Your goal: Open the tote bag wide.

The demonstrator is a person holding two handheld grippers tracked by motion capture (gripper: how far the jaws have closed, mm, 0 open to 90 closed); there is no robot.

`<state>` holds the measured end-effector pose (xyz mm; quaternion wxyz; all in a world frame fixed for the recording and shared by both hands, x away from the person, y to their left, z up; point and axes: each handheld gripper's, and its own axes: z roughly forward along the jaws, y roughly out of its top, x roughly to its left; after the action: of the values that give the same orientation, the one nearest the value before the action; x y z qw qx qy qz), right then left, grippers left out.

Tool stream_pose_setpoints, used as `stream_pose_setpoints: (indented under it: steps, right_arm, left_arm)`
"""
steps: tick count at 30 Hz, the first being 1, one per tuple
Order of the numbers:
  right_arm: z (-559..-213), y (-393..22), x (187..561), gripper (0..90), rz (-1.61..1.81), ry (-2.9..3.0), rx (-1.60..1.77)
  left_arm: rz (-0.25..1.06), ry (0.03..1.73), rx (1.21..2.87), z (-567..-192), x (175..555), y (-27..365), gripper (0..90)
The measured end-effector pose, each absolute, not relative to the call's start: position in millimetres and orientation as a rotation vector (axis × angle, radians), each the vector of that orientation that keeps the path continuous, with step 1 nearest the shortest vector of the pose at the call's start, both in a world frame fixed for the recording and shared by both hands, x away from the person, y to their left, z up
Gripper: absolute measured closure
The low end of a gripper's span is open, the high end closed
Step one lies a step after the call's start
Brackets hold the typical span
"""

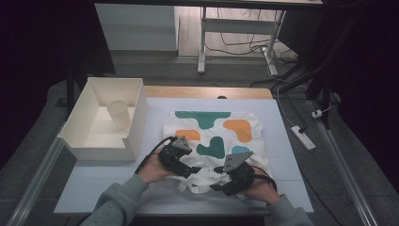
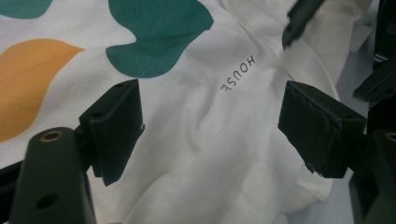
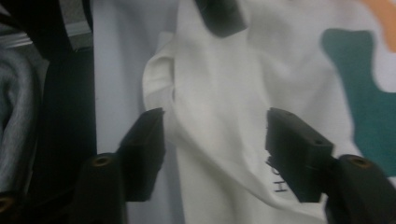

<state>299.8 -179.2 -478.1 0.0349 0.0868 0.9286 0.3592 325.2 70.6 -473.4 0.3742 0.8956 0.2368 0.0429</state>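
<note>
Low in the frame, both grippers, left (image 1: 192,168) and right (image 1: 217,182), straddle the bag (image 1: 216,136) hem with jaws apart, gripping nothing, poised to pinch it.

We wear grey sweatshirt sleeves (image 1: 123,195) w/ ribbed cuffs. Both handheld matte-black two-jaw grippers, left (image 1: 197,169) & right (image 1: 216,180), carry grey three-cornered top plates, trailing black cables, blocky black pads (image 2: 114,123) and brass-ringed screw holes.
</note>
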Motion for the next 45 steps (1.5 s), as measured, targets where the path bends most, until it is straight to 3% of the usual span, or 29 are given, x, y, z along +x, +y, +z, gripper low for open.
stream_pose_setpoints:
  steps: [3,6,7,10,17,31,45]
  right_arm:
    - [-482.0,-179.7,302.7,64.8,1.094,2.896,0.258]
    - [-482.5,-179.9,302.7,71.7,1.084,2.916,0.233]
    - [-484.1,-179.7,302.4,78.6,1.059,2.928,0.201]
    - [-484.7,-179.8,301.8,88.0,1.031,2.930,0.175]
    - [-476.7,-183.3,302.5,89.3,1.072,2.864,0.164]
    - [-454.3,-190.8,318.9,89.3,1.158,2.636,0.298]
    - [-453.6,-195.6,336.8,89.3,1.140,2.536,0.421]
  left_arm:
    - [0.111,0.606,2.292,-473.5,325.5,71.7,22.1]
    - [0.111,0.605,2.293,-473.7,325.4,71.6,22.1]
    - [0.111,0.605,2.293,-473.7,325.3,71.6,22.1]
    - [0.112,0.603,2.296,-473.4,325.0,72.0,22.1]
    - [0.059,0.604,2.243,-469.9,324.1,74.7,22.7]
    - [0.079,0.594,2.223,-465.3,320.9,76.0,24.3]
    - [0.149,0.578,2.230,-459.5,317.5,77.5,27.0]
